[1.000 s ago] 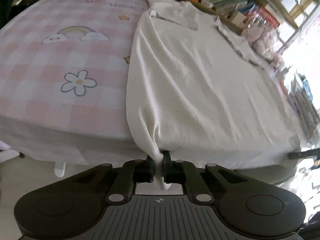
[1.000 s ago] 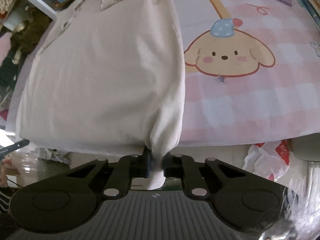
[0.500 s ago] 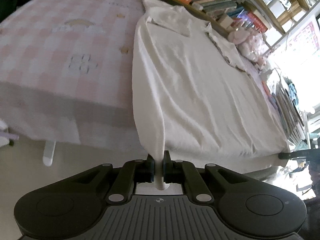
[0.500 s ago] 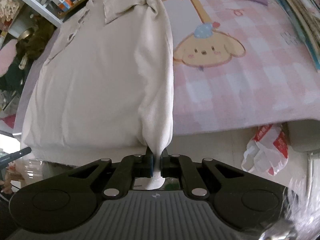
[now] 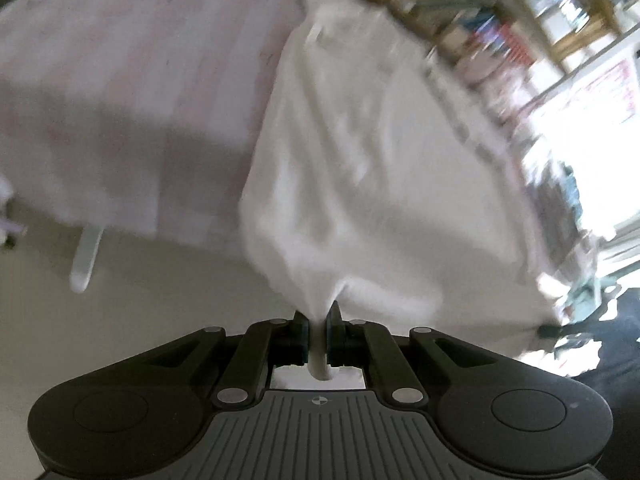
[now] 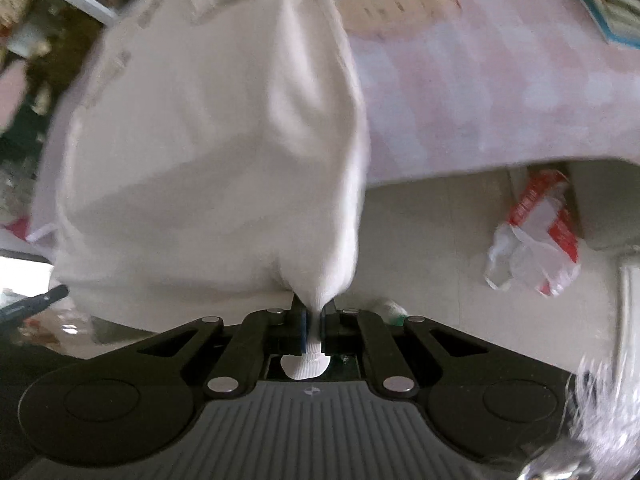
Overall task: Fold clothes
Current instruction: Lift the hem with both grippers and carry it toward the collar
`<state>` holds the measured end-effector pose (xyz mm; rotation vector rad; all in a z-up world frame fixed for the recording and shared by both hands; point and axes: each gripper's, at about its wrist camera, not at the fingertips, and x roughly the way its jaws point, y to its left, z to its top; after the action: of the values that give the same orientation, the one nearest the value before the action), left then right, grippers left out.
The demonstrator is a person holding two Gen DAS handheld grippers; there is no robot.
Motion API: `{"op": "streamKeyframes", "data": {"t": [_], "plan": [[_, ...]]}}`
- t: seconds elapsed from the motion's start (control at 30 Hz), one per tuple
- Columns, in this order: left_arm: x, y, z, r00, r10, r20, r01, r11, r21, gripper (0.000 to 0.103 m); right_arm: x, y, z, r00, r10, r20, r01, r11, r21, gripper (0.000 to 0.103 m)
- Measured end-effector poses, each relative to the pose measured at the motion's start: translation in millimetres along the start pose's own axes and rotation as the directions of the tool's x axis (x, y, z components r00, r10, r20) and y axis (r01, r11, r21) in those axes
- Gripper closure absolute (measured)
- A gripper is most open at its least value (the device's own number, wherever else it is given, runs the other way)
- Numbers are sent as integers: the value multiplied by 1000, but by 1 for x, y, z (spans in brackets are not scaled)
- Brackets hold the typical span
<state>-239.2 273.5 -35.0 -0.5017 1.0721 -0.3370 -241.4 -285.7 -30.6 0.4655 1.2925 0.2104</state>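
- You are holding the cream shirt [image 5: 360, 152] by its near hem with both tools; most of it is lying ahead of them on the pink checked surface [image 5: 120, 80], collar end farthest from you, and the near part is hanging lifted off the surface edge.
- Judging by the two hem corners raised together, you are carrying the hem toward the collar for a crosswise fold. Keep both tools level with each other and equally far forward, so the hem is travelling as one straight edge and the fold line is lying square.
- Keep the cloth between the tools lightly taut; the fabric is bagging just ahead of each tool, and slack like that is likely to land as wrinkles.
- Both views are blurred, so how flat the far part lies cannot be told.
- The left tool [image 5: 317, 330] is closed to a narrow gap, pinching a bunched corner of the hem, with a tab of cloth poking out behind the fingers.
- The right tool [image 6: 315, 326] is likewise clamped narrow on the other hem corner, a small nub of fabric showing behind it.
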Motion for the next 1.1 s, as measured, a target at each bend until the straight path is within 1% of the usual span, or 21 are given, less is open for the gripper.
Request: {"op": "streamKeyframes", "data": {"t": [0.07,0.1,0.13,0.17,0.2,0.23,0.27,0.3,0.33,0.37,0.4,0.47,0.57,0.63,0.7,0.83,0.93,1.0,1.1], "plan": [[-10,-2,19,995,-54,89,56,998,-16,97,-19,5,8,995,78,69,-80,997,18,97],[-15,1,31,982,-101,157,111,993,-50,97,-30,4,14,985,126,119,-131,991,35,97],[-19,5,39,968,-141,210,161,984,-80,97,-42,4,19,970,172,174,-183,982,49,97],[-19,5,49,950,-173,260,206,973,-103,97,-53,4,25,945,214,246,-236,970,62,97],[-19,5,59,929,-203,311,251,960,-123,97,-61,3,31,917,247,313,-286,955,83,97],[-17,6,69,903,-236,359,299,945,-132,97,-66,2,38,891,268,366,-326,940,104,97],[-15,6,75,889,-254,382,326,936,-136,97,-69,3,45,865,284,414,-362,925,120,97],[-13,4,84,872,-273,405,352,927,-132,97,-69,7,52,852,290,436,-376,918,125,97],[-11,3,92,856,-292,428,377,917,-128,97,-68,13,59,849,287,444,-372,921,117,97],[-7,-2,100,849,-301,434,387,914,-123,97,-66,21,65,850,279,448,-360,927,106,97],[0,-8,108,846,-302,439,388,914,-118,97,-65,27,72,847,275,456,-356,929,100,97],[9,-13,122,844,-293,449,386,913,-130,97,-61,25,86,826,284,486,-377,921,103,97],[17,-11,141,833,-287,472,404,900,-166,97,-57,23,109,798,291,528,-411,903,122,97],[26,-12,153,833,-268,484,394,901,-180,97,-52,19,129,788,303,536,-433,891,132,97],[28,-10,159,834,-248,492,383,903,-194,97,-47,15,150,779,322,537,-457,879,136,97],[40,-16,175,834,-197,516,355,906,-228,97,-36,8,186,767,361,531,-495,859,132,97],[50,-21,187,832,-158,532,335,907,-255,97,-28,2,214,752,385,535,-521,844,125,97],[56,-24,195,830,-132,542,322,907,-272,97,-20,-3,232,747,400,531,-538,833,131,97],[66,-28,207,826,-93,556,303,905,-299,97,-2,-9,256,757,406,512,-539,831,138,97]]}}
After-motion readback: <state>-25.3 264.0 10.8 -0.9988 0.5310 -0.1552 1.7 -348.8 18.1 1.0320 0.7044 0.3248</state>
